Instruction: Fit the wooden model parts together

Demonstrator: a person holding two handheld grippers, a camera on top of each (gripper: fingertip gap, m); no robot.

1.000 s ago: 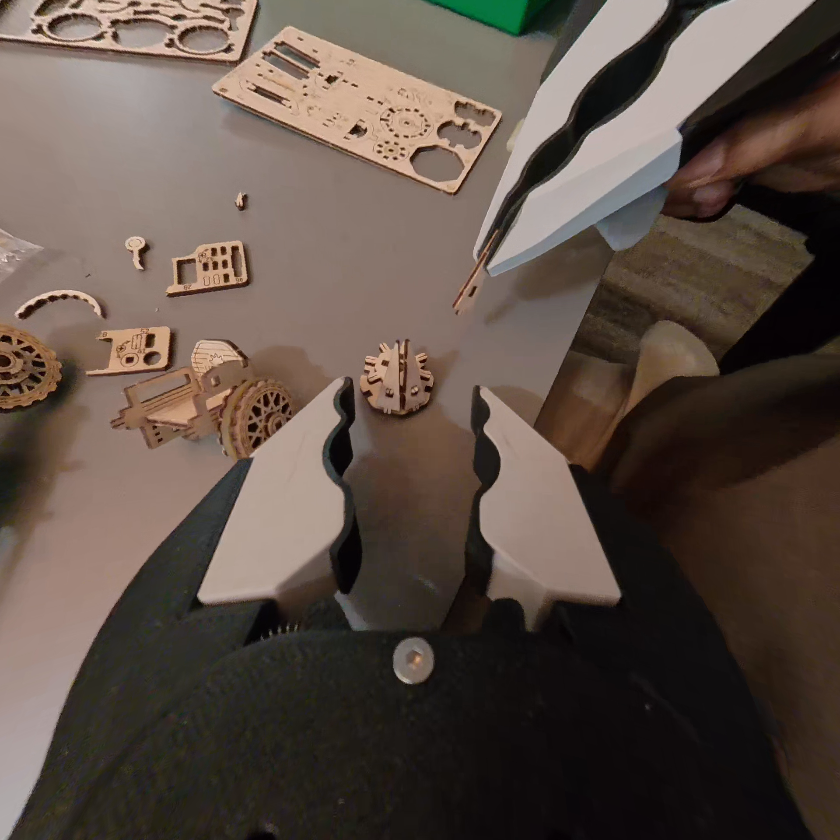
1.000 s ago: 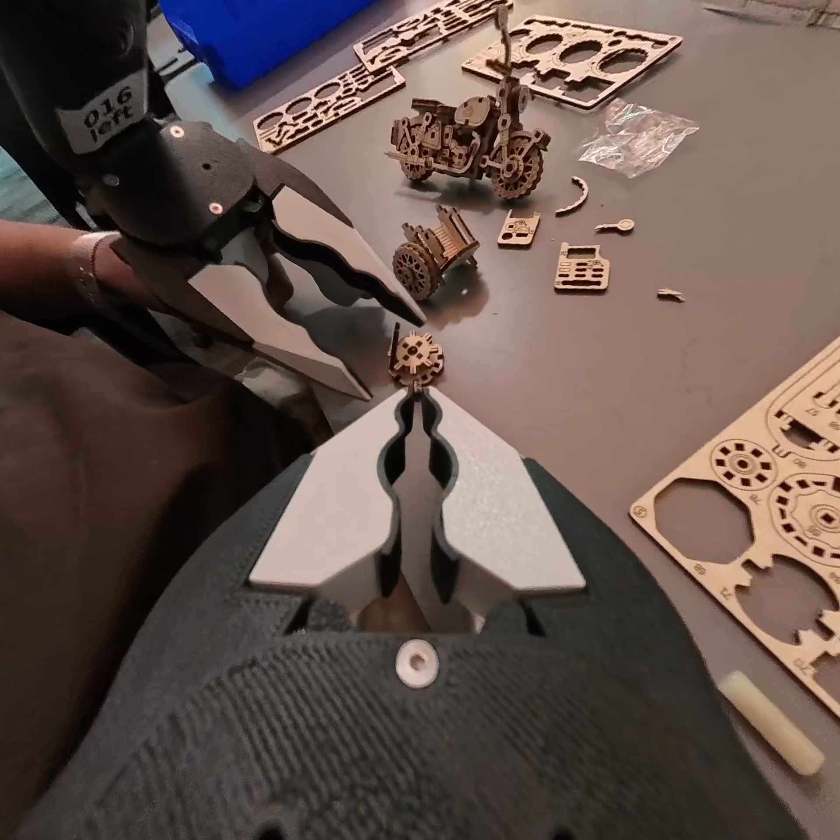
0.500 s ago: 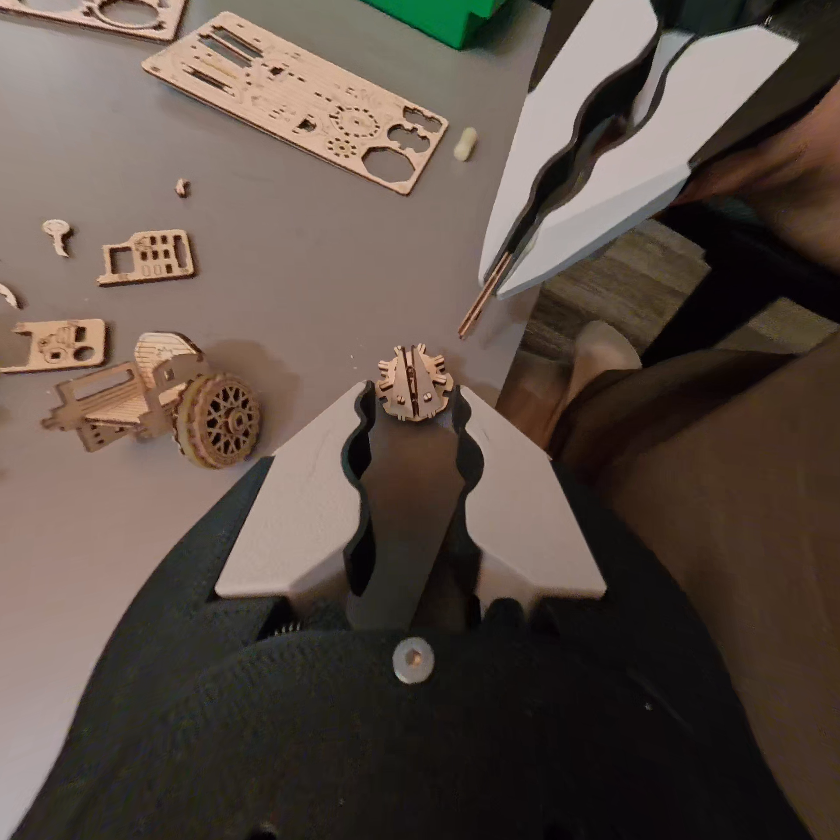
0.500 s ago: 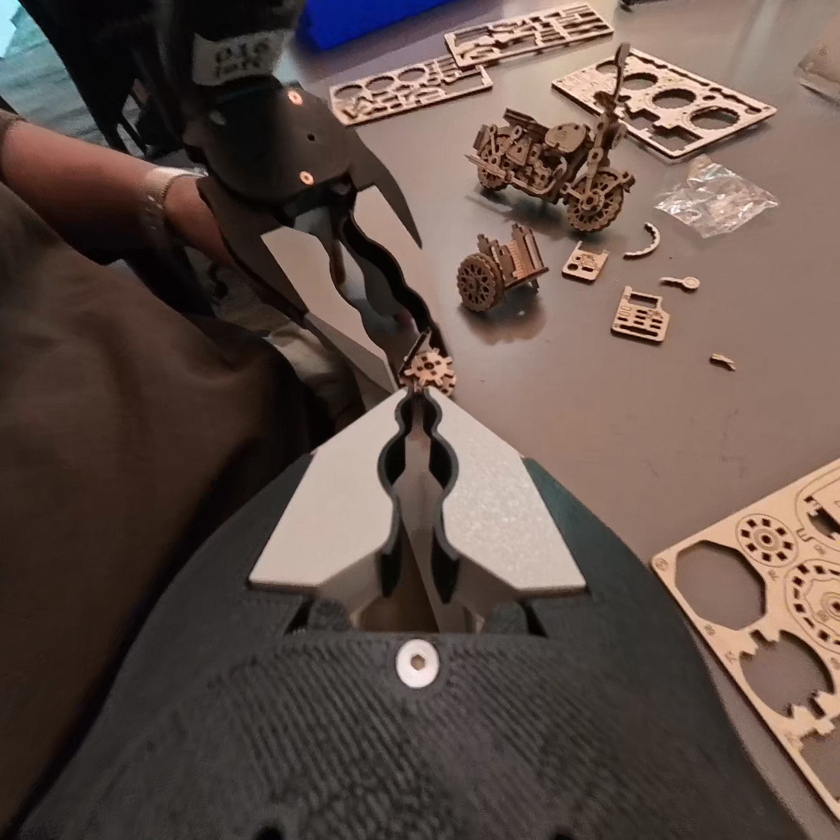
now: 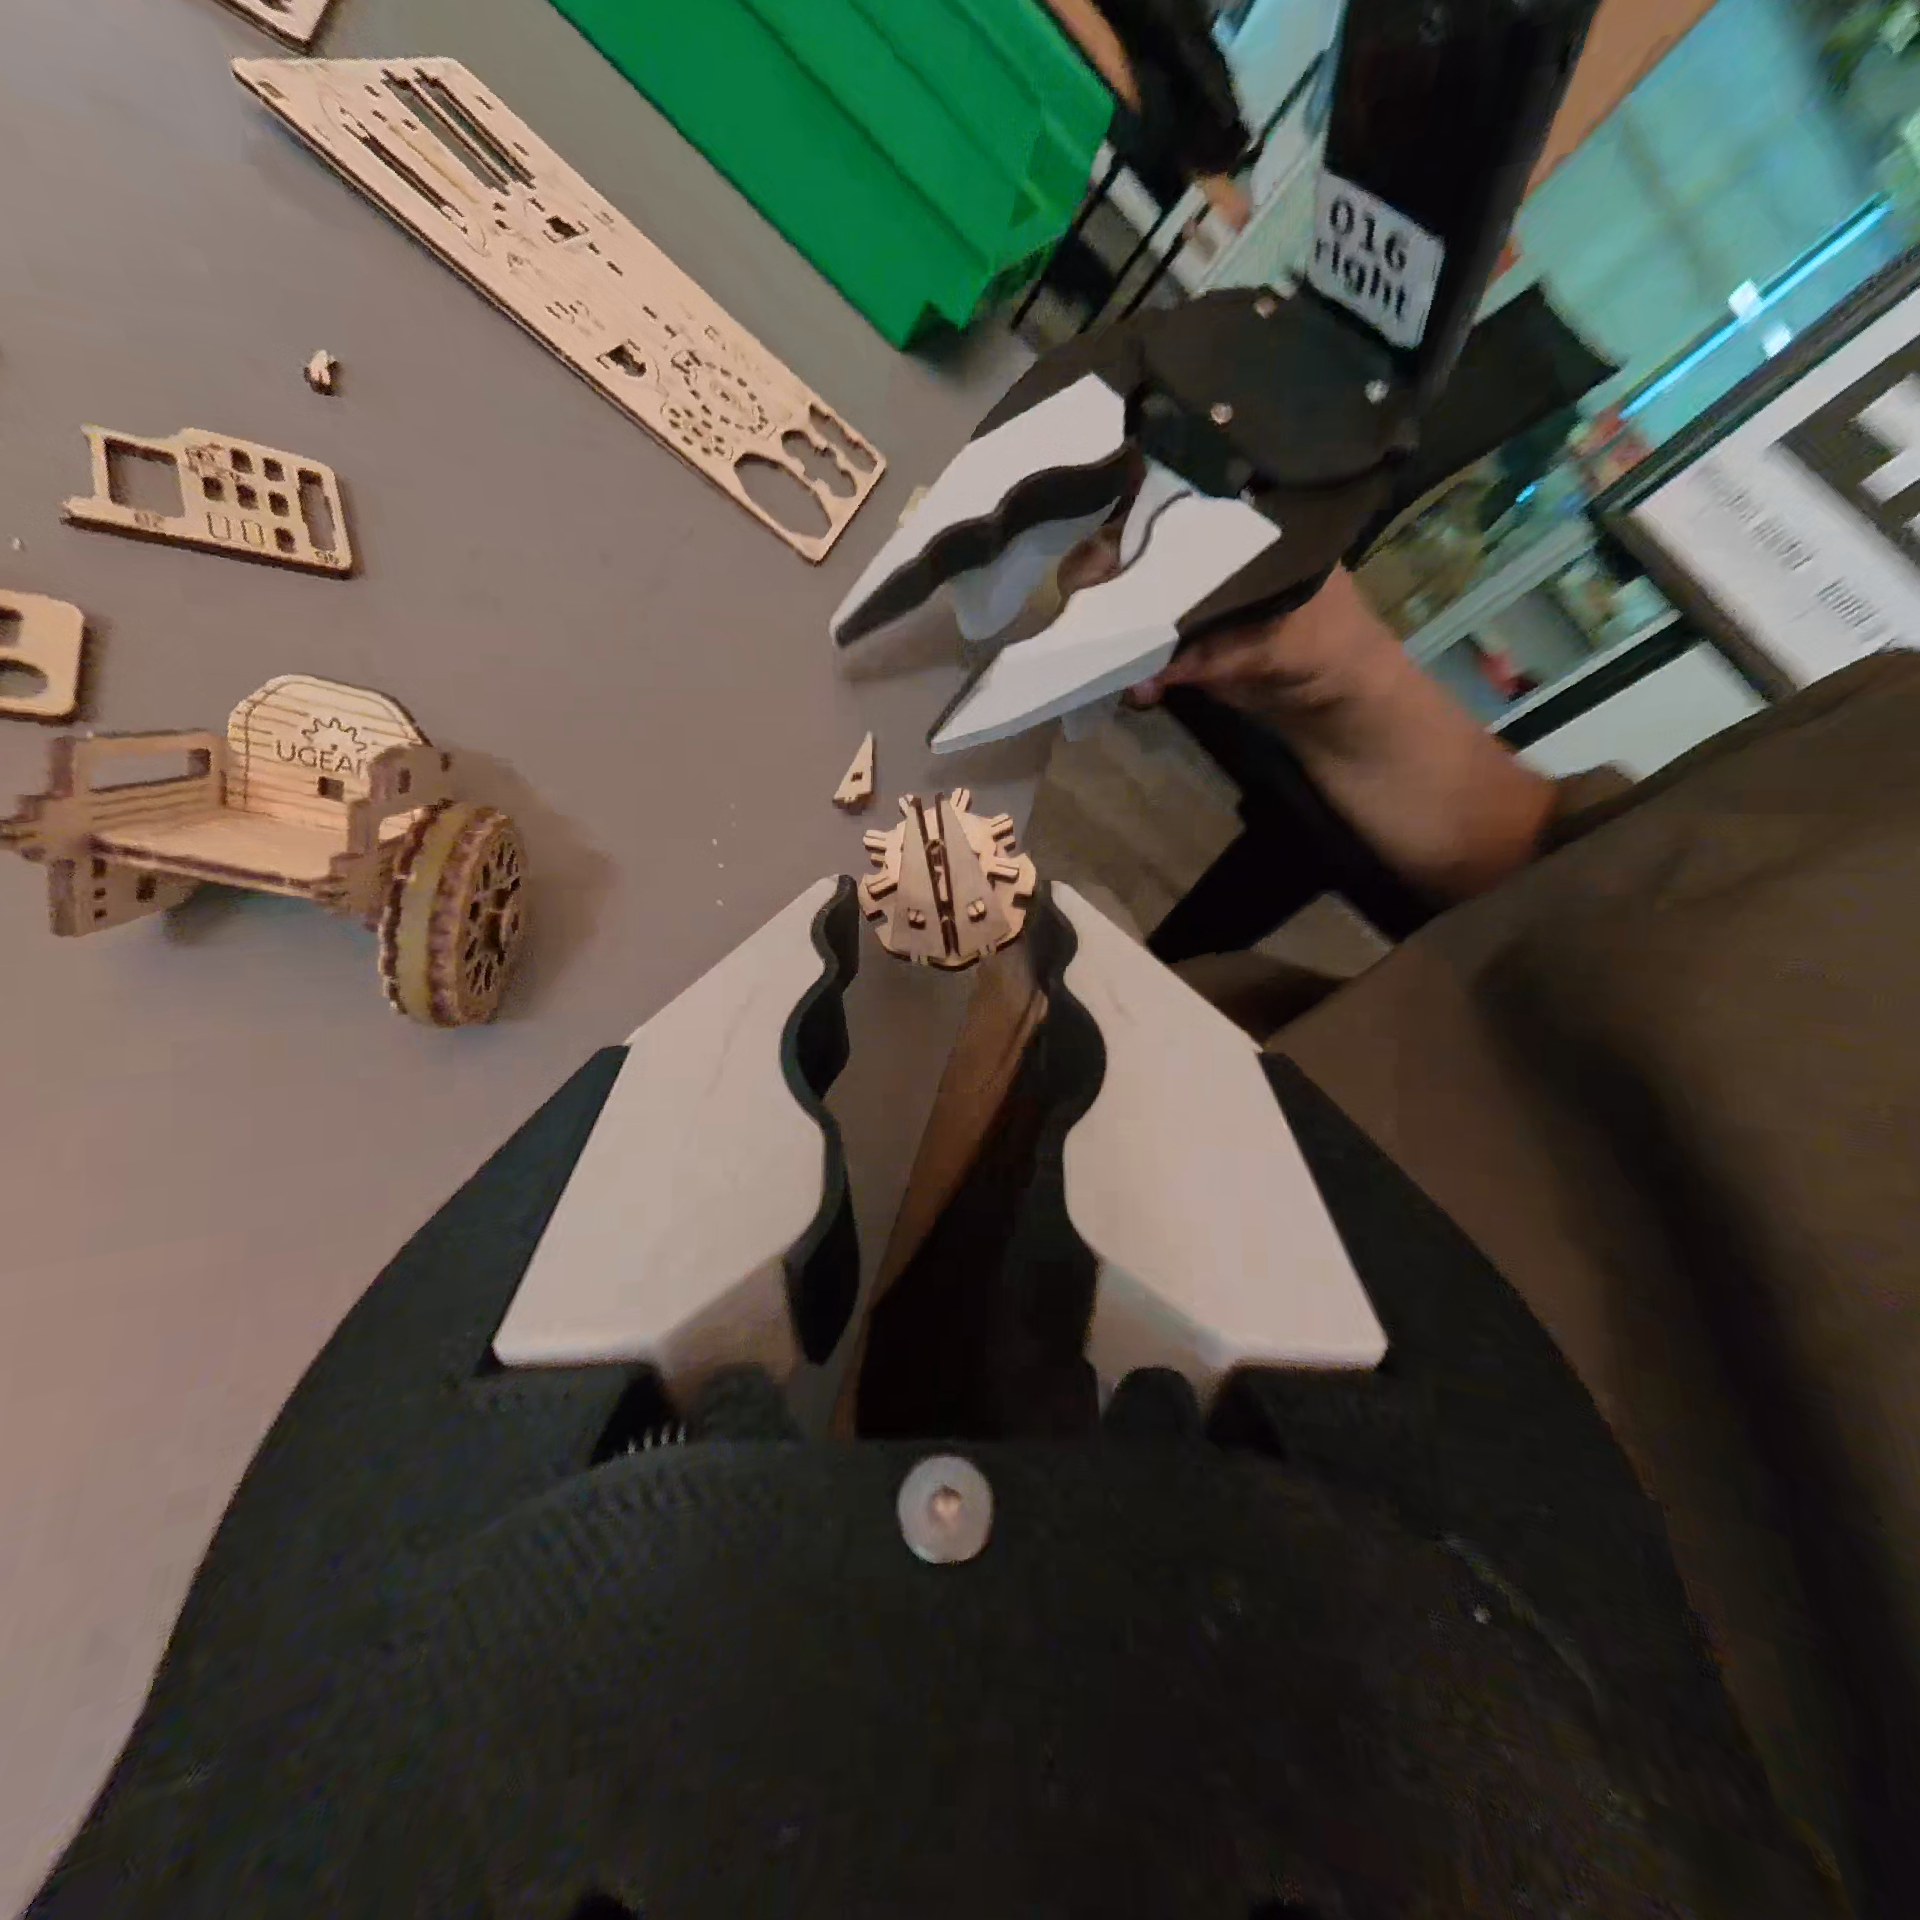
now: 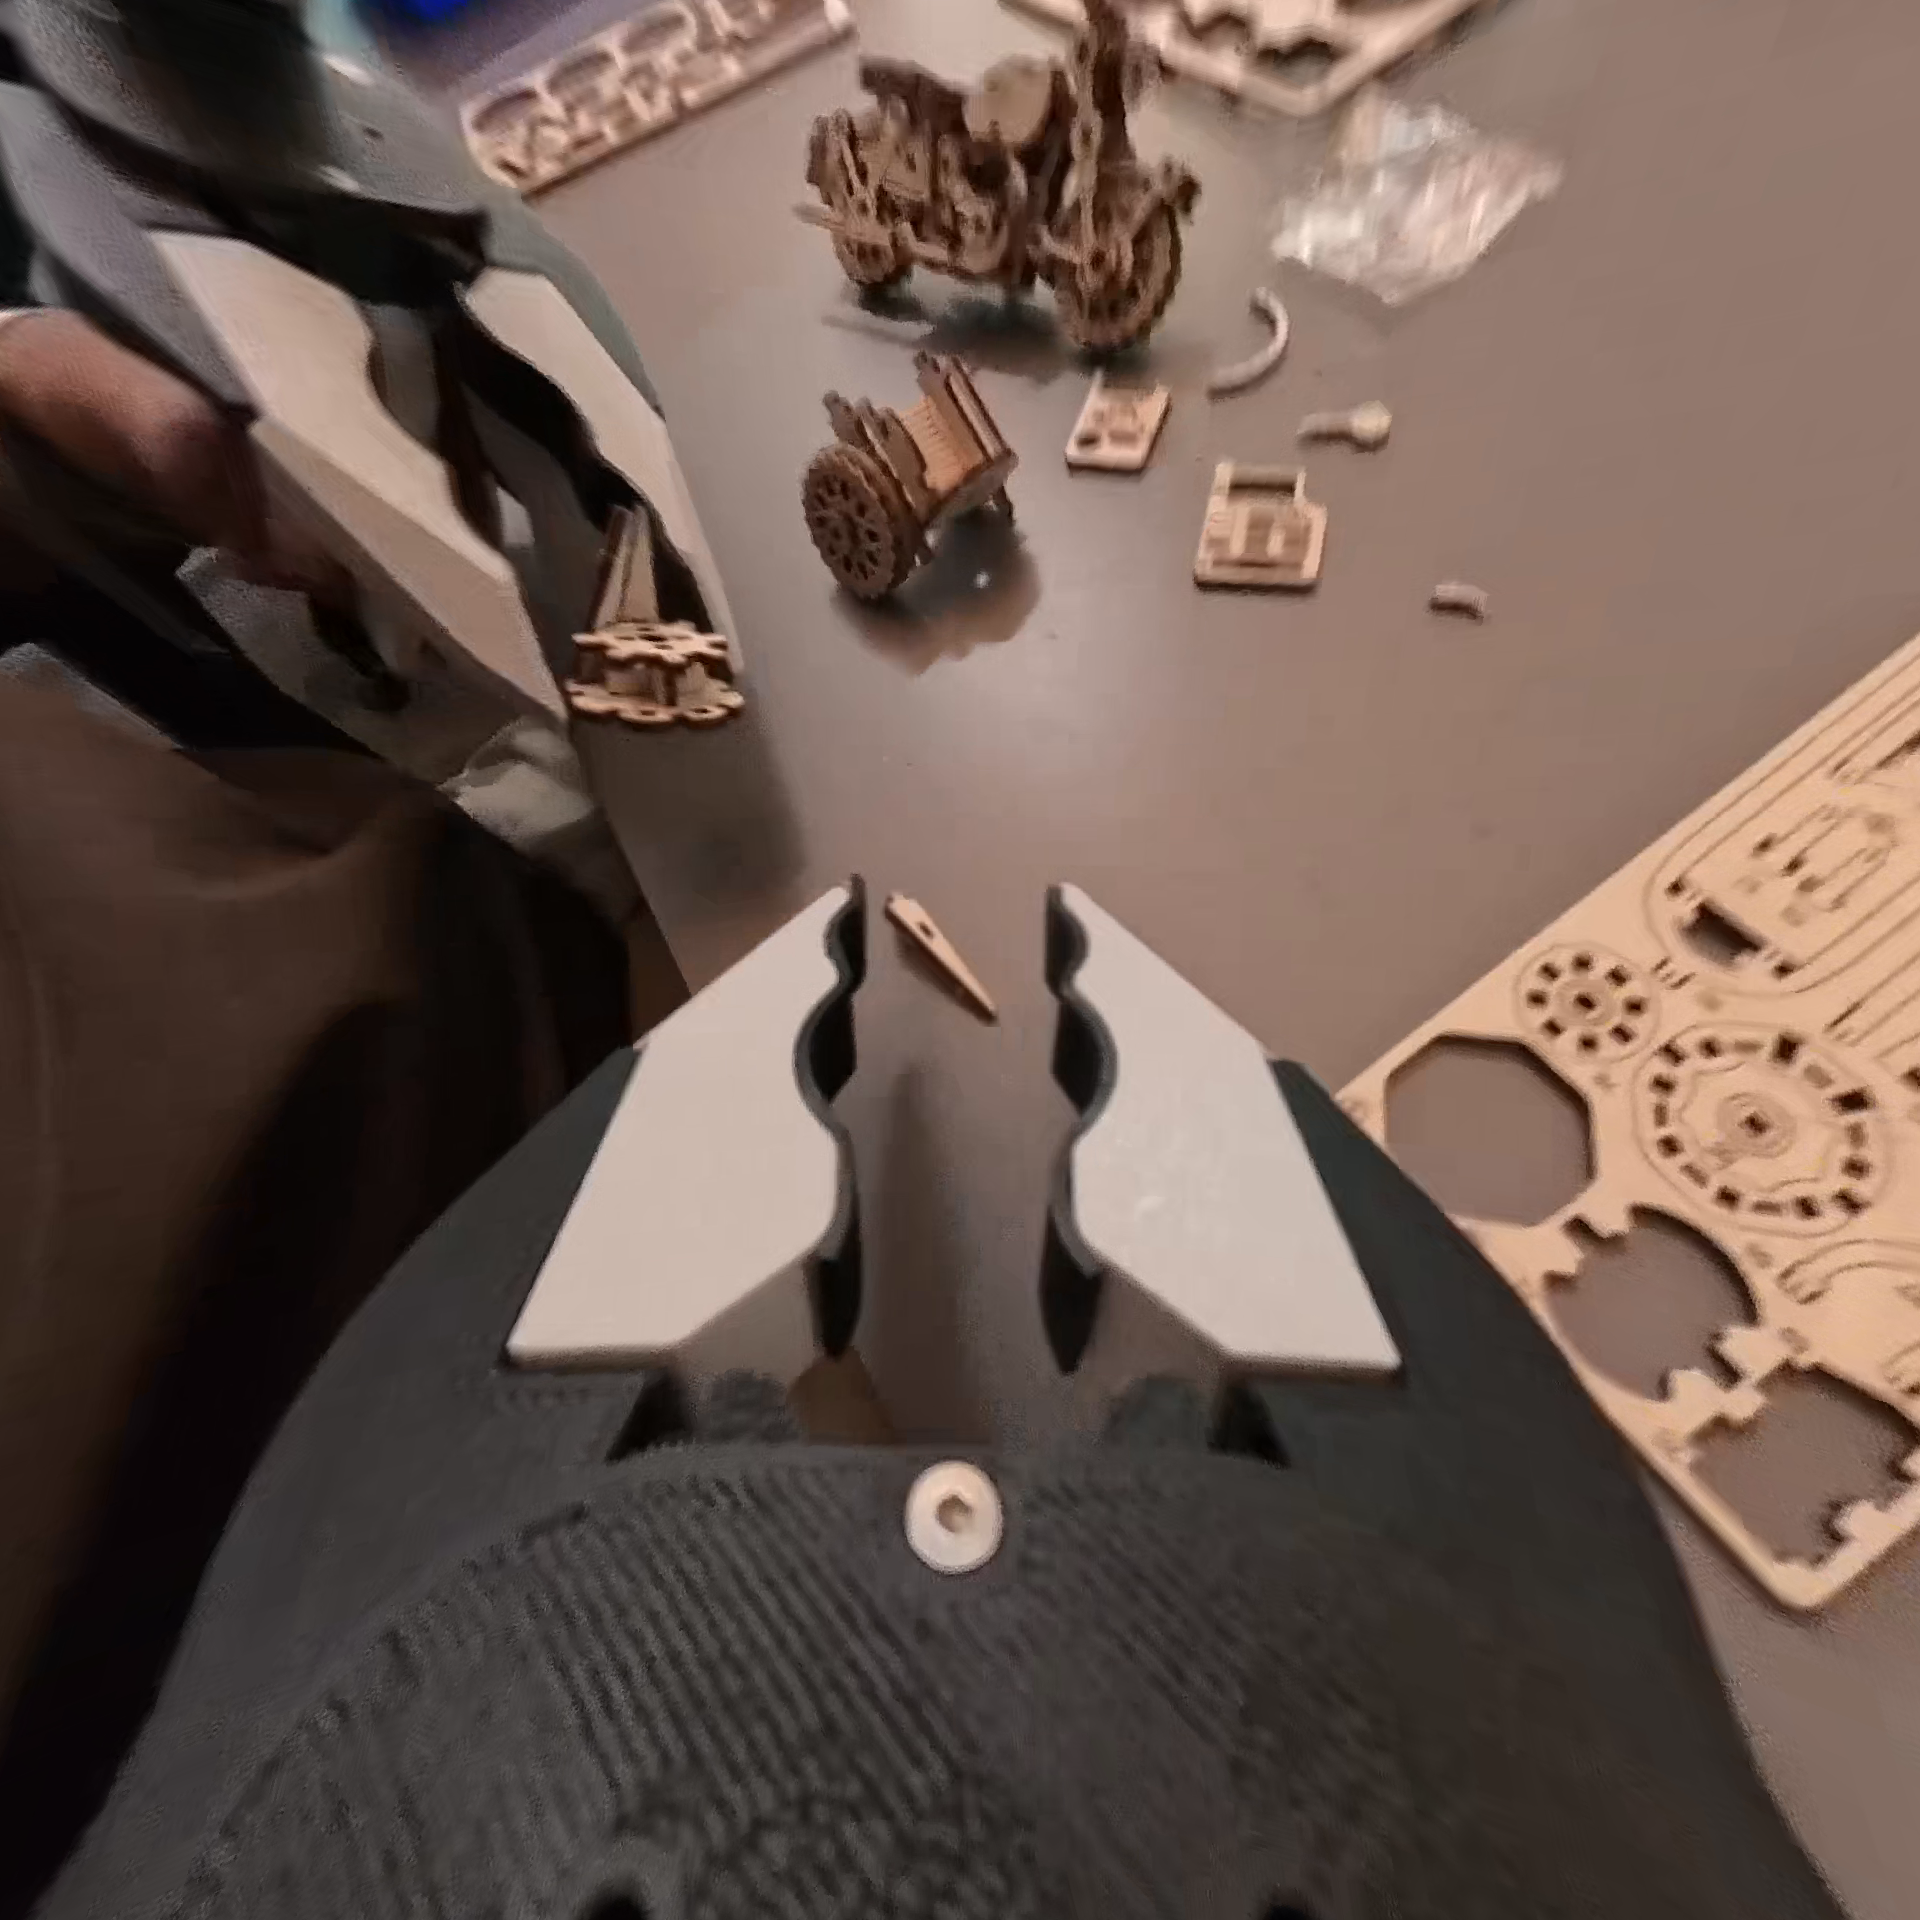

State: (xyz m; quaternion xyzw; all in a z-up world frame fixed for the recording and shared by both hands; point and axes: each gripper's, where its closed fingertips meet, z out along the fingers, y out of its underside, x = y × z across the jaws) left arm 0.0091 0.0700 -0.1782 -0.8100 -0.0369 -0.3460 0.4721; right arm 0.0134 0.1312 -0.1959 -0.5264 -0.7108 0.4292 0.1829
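Note:
My left gripper [image 5: 943, 902] is shut on a small round toothed wooden part [image 5: 945, 883] with an upright fin, held at the table's near edge. It shows in the right wrist view too [image 6: 655, 675], between the left fingers [image 6: 416, 499]. My right gripper [image 6: 954, 899] is open and empty. A thin wooden wedge [image 6: 940, 956] lies on the table between its fingertips. In the left wrist view the wedge [image 5: 854, 774] lies just below the open right gripper [image 5: 891, 688], beyond the toothed part.
A wooden sidecar with one wheel [image 5: 291, 831] [image 6: 904, 488] stands to the left. A wooden motorcycle [image 6: 997, 229] stands farther back. Punched part sheets [image 5: 561, 270] [image 6: 1662, 1091], small loose pieces [image 5: 213, 499], a plastic bag [image 6: 1403, 197] and a green box [image 5: 862, 135] lie around. Across from one pair of fingers to the other is roughly 7 centimeters.
My left gripper closed on the toothed part. My right gripper opened and let go of the thin wedge, which now lies on the table.

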